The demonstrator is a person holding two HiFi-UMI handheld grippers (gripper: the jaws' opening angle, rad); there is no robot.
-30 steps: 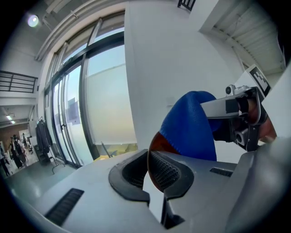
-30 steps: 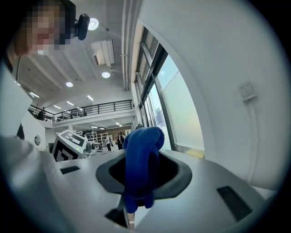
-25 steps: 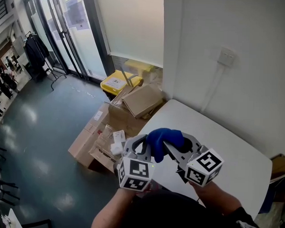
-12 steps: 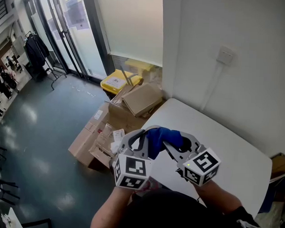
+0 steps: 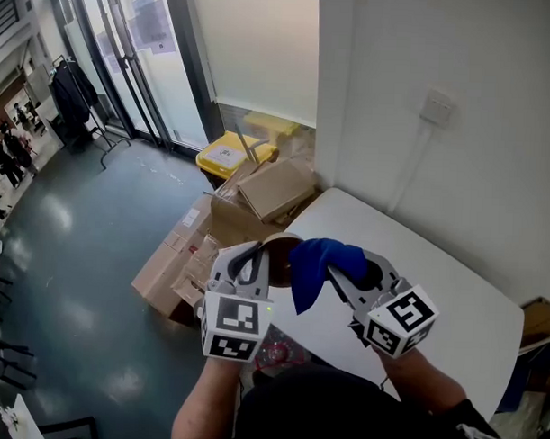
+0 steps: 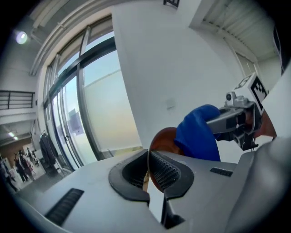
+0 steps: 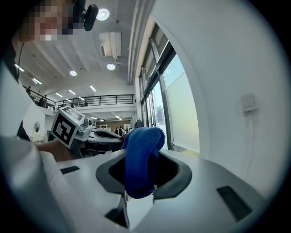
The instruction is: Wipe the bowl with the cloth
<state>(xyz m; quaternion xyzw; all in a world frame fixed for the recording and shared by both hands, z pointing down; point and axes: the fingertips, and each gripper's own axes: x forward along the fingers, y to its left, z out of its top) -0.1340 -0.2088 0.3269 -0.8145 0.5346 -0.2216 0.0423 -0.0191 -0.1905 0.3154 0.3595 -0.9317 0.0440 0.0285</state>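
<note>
I hold a brown bowl [image 5: 280, 257] up in the air by its thin rim, my left gripper [image 5: 263, 251] shut on it. In the left gripper view the bowl [image 6: 163, 139] rises just past the closed jaws. My right gripper [image 5: 338, 273] is shut on a blue cloth [image 5: 316, 263], which hangs from the jaws beside the bowl. The cloth [image 7: 140, 159] fills the gap between the jaws in the right gripper view, with my left gripper [image 7: 108, 135] just behind it. In the left gripper view the cloth [image 6: 196, 135] lies against the bowl's right side.
A white table [image 5: 435, 292] lies below my grippers, against a white wall with a switch plate [image 5: 438, 109]. Cardboard boxes [image 5: 274, 192] and a yellow bin [image 5: 225, 157] sit on the grey floor left of the table, by glass doors.
The left gripper has swung left and down, so the brown bowl now shows apart from the cloth. The cloth has come off the bowl's front and hangs lower from the right gripper.
</note>
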